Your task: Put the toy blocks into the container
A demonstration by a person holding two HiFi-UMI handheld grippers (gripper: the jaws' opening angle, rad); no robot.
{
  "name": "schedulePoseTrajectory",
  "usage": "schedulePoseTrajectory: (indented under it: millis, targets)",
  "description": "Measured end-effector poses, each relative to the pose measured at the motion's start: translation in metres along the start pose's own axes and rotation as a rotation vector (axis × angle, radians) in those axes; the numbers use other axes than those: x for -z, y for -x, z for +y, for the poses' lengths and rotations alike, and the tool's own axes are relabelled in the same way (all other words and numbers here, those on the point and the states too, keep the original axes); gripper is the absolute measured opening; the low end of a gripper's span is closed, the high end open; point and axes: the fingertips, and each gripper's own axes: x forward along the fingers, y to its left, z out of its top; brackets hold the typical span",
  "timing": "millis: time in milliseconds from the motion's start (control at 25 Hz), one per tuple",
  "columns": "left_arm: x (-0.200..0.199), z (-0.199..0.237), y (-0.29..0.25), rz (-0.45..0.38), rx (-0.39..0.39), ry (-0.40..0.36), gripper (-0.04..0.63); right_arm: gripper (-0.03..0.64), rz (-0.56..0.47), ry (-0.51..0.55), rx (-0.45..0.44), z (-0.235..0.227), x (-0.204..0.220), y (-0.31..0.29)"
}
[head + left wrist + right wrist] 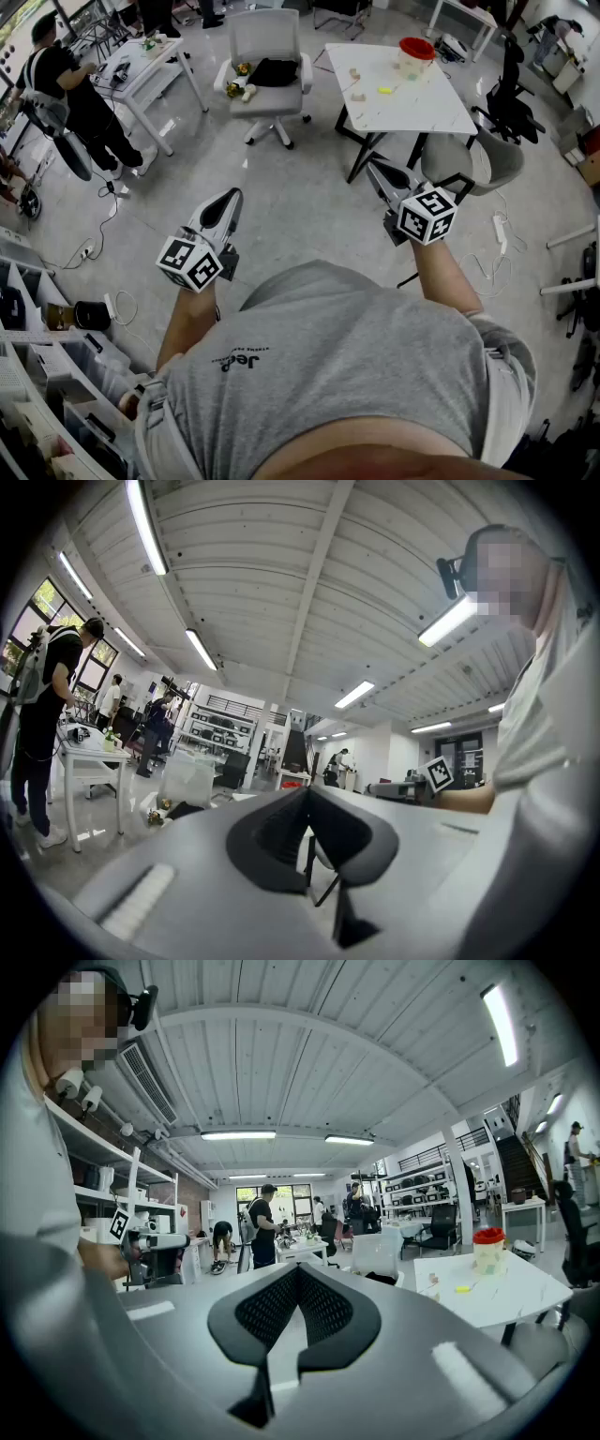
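The container [415, 54], a clear tub with a red rim, stands at the far side of the white table [422, 112]. A yellow-green block [384, 90] and a few beige blocks [357, 94] lie loose on the tabletop. I stand on the floor well short of the table. My left gripper [231, 197] is shut and empty, held in the air over the floor. My right gripper [375, 167] is also shut and empty, with its tips near the table's front corner. The right gripper view shows the container [487, 1249] and the table [497, 1302] ahead to the right, beyond the closed right gripper [298, 1269]. In the left gripper view the left gripper [307, 792] has its tips together.
A white office chair [269, 70] carrying a black item and small toys stands left of the table. A grey chair [473, 164] sits at the table's near right corner, with a black chair [511, 94] behind it. A person [66, 84] works at another white table [150, 61] far left. Shelves line the left edge.
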Motion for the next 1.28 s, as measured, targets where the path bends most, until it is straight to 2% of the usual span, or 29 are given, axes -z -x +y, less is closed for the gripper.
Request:
schedulePoseTrajectory:
  millis: [480,840,880,960,1040,1120,1280]
  targets:
    - [0.000,0.000,-0.006,0.000,0.001,0.000,0.057,0.002,-0.003,0.028,0.002,-0.005,-0.006,-0.002]
    - [0.000,-0.007,-0.019,0.002,0.007,0.014,0.060,0.003,-0.013,-0.019,-0.004,-0.022,-0.008,0.003]
    - [0.000,-0.009,-0.022,0.002,0.014,0.021,0.093,0.004,-0.013,-0.021,-0.007,-0.023,-0.008,0.004]
    - [0.001,-0.013,-0.026,0.003,0.017,0.029,0.299,0.005,-0.014,-0.022,-0.016,-0.025,-0.008,0.007]
    - [0.002,-0.017,-0.030,0.006,0.008,0.025,0.392,0.005,-0.014,-0.019,-0.023,-0.027,-0.008,0.012]
    - [0.002,-0.022,-0.034,0.013,-0.003,0.021,0.432,0.005,-0.014,-0.016,-0.030,-0.031,-0.009,0.017]
    - [0.004,-0.037,-0.047,0.016,-0.014,0.024,0.449,0.005,-0.017,-0.008,-0.048,-0.044,-0.014,0.029]
